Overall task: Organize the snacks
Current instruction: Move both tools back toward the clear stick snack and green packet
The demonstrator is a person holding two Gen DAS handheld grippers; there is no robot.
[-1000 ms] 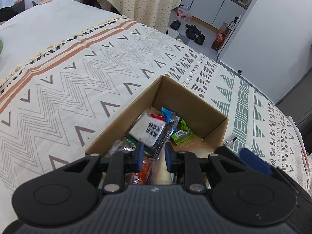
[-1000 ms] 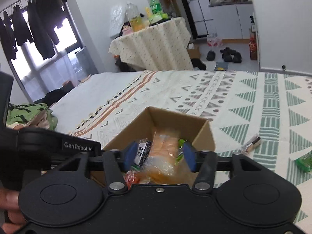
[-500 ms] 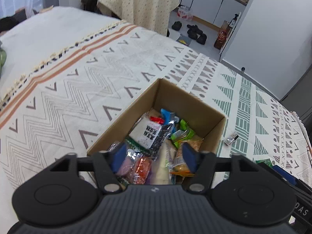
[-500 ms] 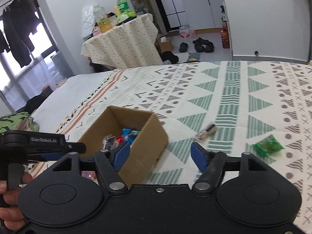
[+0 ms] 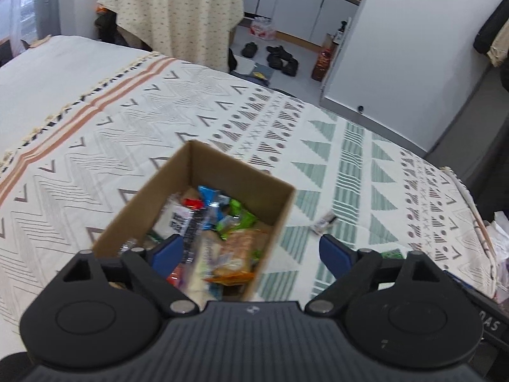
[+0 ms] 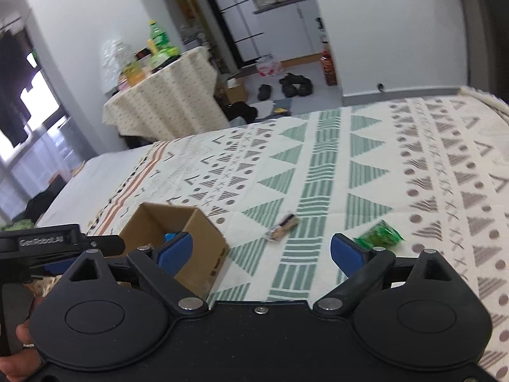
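A brown cardboard box (image 5: 133,210) sits on the patterned bedspread and holds several snack packets (image 5: 219,232). My left gripper (image 5: 251,254) is open and empty above the box's near right corner. The box also shows in the right wrist view (image 6: 206,242). My right gripper (image 6: 261,251) is open and empty to the right of the box. A small brown-and-white snack bar (image 6: 283,227) lies on the bed beyond it; it also shows in the left wrist view (image 5: 324,222). A green packet (image 6: 380,235) lies just past the right finger.
The bedspread (image 6: 366,172) stretches wide around the box. A table with a dotted cloth (image 5: 178,16) and bottles stands past the bed's far edge. Shoes (image 6: 294,84) lie on the floor. My left hand and gripper body (image 6: 41,245) sit left of the box.
Both grippers have opened and let go of their snacks into the box. The right gripper has swung right, away from the box toward the loose snacks. The left gripper has drawn back.
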